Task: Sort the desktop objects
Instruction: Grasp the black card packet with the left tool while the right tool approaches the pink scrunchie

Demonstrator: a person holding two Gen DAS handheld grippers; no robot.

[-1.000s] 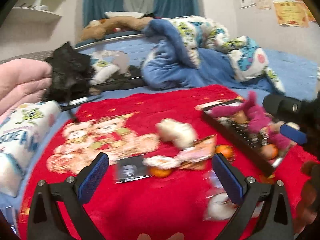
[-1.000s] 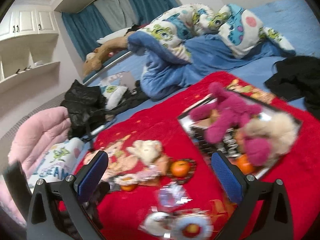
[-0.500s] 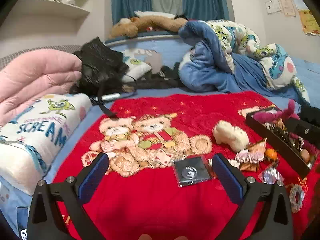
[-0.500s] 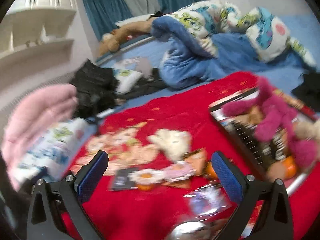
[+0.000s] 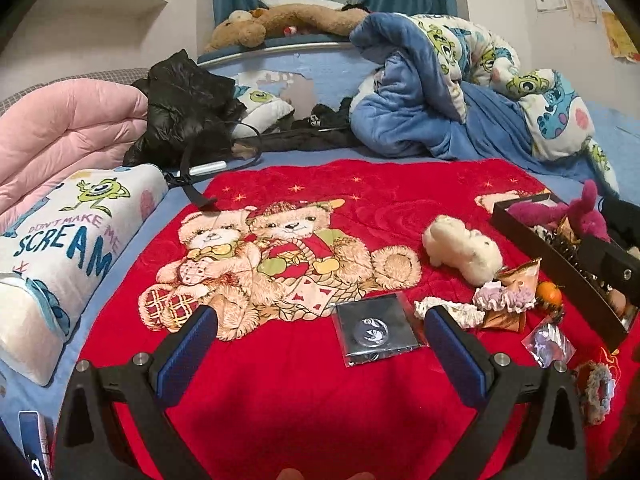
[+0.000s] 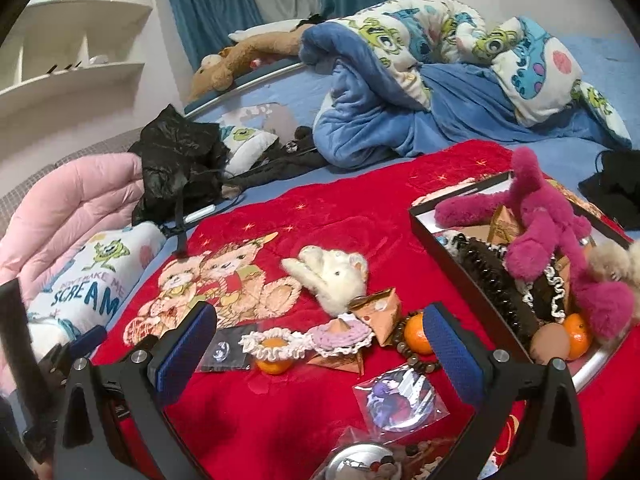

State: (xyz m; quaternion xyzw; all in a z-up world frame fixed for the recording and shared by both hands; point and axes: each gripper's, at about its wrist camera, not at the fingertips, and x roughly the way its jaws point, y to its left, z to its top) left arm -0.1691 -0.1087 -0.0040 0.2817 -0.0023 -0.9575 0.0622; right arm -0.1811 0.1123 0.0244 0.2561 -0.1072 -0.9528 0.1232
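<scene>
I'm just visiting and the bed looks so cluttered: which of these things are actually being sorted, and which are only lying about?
Being sorted:
fluffy white plush toy
small orange mandarin
clear-bagged round badge
flat black packet
black rectangular tray with the magenta plush toy

Just lying about:
pink folded quilt
black puffy jacket
blue cartoon-print duvet
long brown plush dog

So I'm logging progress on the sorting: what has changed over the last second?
Only the views shifted. The left gripper swung left, so the teddy-bear print now fills its view and the black box sits at the right edge. The right gripper swung a little left too. Both stayed open and empty. The white plush, tangerines, packets and pink plush in the box lie where they were.
</scene>
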